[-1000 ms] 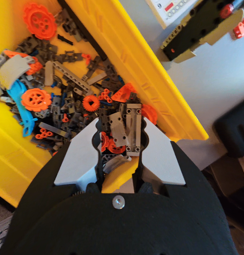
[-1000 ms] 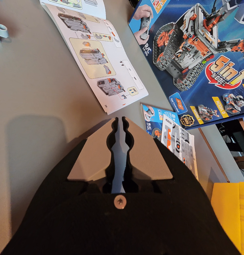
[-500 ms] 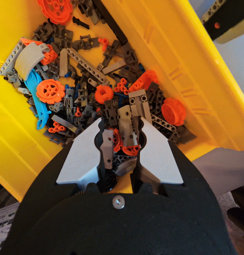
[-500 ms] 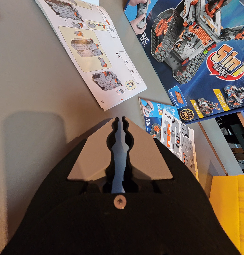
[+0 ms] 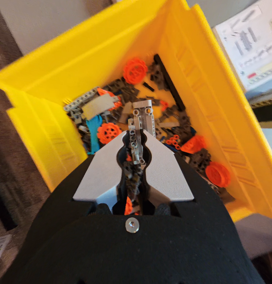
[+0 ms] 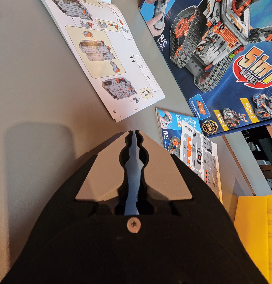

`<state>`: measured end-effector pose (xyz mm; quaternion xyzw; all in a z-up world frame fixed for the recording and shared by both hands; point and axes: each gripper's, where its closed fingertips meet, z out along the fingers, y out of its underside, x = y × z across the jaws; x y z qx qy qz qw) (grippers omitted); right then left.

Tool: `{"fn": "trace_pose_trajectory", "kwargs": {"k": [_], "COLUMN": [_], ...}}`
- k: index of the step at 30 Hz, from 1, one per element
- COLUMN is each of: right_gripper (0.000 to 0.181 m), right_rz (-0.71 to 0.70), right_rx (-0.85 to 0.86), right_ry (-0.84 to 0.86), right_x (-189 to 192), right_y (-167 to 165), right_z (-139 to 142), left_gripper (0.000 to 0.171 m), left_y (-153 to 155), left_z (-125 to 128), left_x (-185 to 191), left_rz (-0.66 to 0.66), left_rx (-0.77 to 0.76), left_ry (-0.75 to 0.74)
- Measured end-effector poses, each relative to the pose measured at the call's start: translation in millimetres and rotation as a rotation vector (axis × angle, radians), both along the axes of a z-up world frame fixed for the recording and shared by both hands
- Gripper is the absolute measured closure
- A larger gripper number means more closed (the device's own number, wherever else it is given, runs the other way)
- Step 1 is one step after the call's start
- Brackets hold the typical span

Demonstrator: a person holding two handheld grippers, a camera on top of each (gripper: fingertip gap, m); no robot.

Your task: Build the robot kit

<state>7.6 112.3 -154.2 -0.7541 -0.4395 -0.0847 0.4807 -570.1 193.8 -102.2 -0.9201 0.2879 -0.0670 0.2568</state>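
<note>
A: Moved since earlier frame: left gripper point(image 5: 135, 132) was spread wide over the parts pile; now it's nearly closed, clamped on a grey panel piece point(image 5: 142, 118), and the bin looks farther below.

B: Item 1, L to R?

A: Yellow bin point(image 5: 58, 64), holds loose parts: blue curved piece point(image 5: 94, 132) at left, orange gear wheels point(image 5: 108, 133) mid, orange hub point(image 5: 217, 176) at right. All blurred w/ motion.

B: Why the grey piece stands up like that?

A: Pinched low by the fingertips, so most of it juts past them, clear of the pile. Prob. raised off the heap; contact w/ the pile can't be told.

B: Right side?

A: Right gripper point(image 6: 133, 131), almost fully closed, thin slit only, nothing in it. Hangs over grey table point(image 6: 32, 76). Near its tips: open instruction booklet point(image 6: 110, 61); then small leaflet point(image 6: 170, 127) w/ sticker sheet point(image 6: 198, 155) on it; blue toy box point(image 6: 224, 69) far right. Bin corner shows bottom right.

B: Changed there?

A: Barely: view shifted slightly, grip same as earlier.
</note>
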Motion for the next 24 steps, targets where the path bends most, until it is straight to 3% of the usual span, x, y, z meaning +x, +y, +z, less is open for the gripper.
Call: {"fn": "trace_pose_trajectory", "kwargs": {"k": [6,9,10,13,16,19,22,24], "right_gripper": [0.178,0.178,0.178,0.178,0.178,0.178,0.178,0.178], "right_rz": [0.002,0.002,0.003,0.007,0.014,0.025,0.034,0.039], "right_rx": [0.001,0.002,0.003,-0.001,-0.005,-0.006,-0.007,-0.008], "right_ry": [-0.006,-0.003,-0.001,0.007,0.012,0.015,0.006,0.003], "right_x": [1,2,3,3,2,-1,-3,-4], "right_y": [-2,-3,-3,-4,-3,-3,-3,-3], "right_z": [1,2,2,2,2,3,3,3], "left_gripper": [0.158,0.126,0.125,0.118,0.110,0.107,0.104,0.107], "left_y": [34,34,31,4,-38,-71,-83,-83], "left_z": [-33,-31,-24,-2,2,-9,-34,-44], "left_x": [-15,-14,-12,-8,-11,-14,-34,-33], "left_rz": [0.048,0.067,0.067,0.022,-0.042,-0.078,-0.053,-0.060], "left_rx": [-0.049,-0.035,-0.016,0.001,-0.079,-0.152,-0.194,-0.197], "left_ry": [0.147,0.115,0.089,0.031,0.022,0.029,0.178,0.202]}}
